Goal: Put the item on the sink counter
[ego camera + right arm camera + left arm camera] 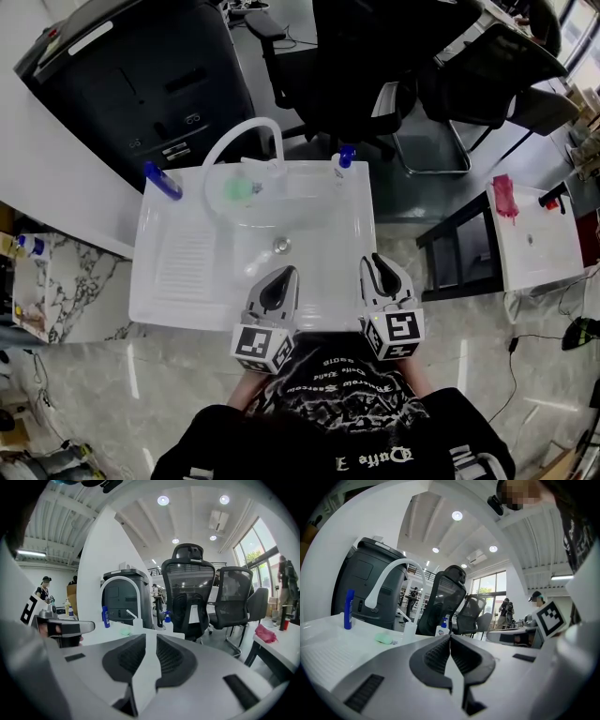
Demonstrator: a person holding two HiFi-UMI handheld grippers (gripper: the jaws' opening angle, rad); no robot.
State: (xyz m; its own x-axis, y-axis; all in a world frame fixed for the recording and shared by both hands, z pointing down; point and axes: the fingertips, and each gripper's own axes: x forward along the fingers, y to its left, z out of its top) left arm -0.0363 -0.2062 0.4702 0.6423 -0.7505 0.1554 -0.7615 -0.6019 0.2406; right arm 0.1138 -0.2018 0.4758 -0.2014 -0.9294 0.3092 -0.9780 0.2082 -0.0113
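Note:
A white sink unit (159, 281) with a ribbed drainboard on its left lies below me. A small pale green item (242, 190) rests at the back of the basin beside the curved white faucet (234, 141); it also shows in the left gripper view (385, 638) and in the right gripper view (124, 631). My left gripper (278, 281) hovers over the sink's front edge with its jaws shut and empty (450, 637). Over the front right corner, my right gripper (382, 272) has only a narrow gap between its jaws and holds nothing (151, 641).
A blue tube (161, 179) stands at the sink's back left corner and a blue-capped bottle (344, 157) at the back right. Black office chairs (487, 66) and a dark grey machine (141, 75) stand behind. A white side table (544, 253) with a pink cloth (504, 195) is at the right.

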